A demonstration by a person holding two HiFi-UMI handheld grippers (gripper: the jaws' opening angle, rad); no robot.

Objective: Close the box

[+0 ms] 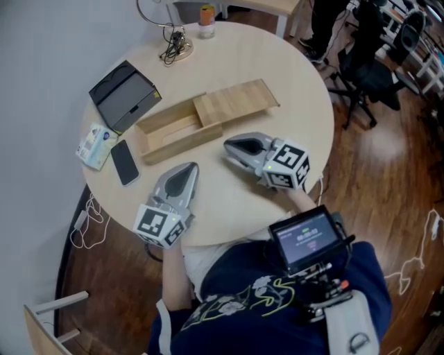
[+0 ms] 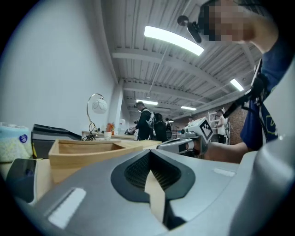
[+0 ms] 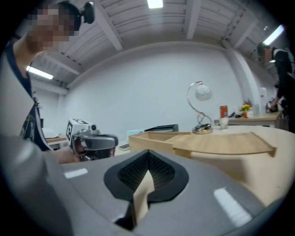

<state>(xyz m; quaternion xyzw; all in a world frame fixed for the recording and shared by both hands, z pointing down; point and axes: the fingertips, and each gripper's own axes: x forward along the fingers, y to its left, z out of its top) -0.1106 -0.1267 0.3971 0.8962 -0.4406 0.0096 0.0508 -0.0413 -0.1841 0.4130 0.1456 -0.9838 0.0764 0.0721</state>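
Note:
A long, shallow wooden box [image 1: 170, 128] lies across the middle of the round table [image 1: 298, 90]. Its sliding lid [image 1: 236, 102] is pulled toward the right, so the left half is uncovered and bare inside. My left gripper [image 1: 189, 168] rests on the table just in front of the box's left part, jaws shut and holding nothing. My right gripper [image 1: 229, 147] lies in front of the lid end, close to the box, also shut and empty. The left gripper view shows the box [image 2: 83, 152] ahead to the left. In the right gripper view the lid [image 3: 221, 143] is ahead to the right.
A black case [image 1: 123, 95], a dark phone [image 1: 125, 162] and a tissue pack [image 1: 95, 145] lie left of the box. A lamp base with cables [image 1: 173, 45] and a small bottle [image 1: 207, 21] stand at the far edge. An office chair [image 1: 368, 76] is off to the right.

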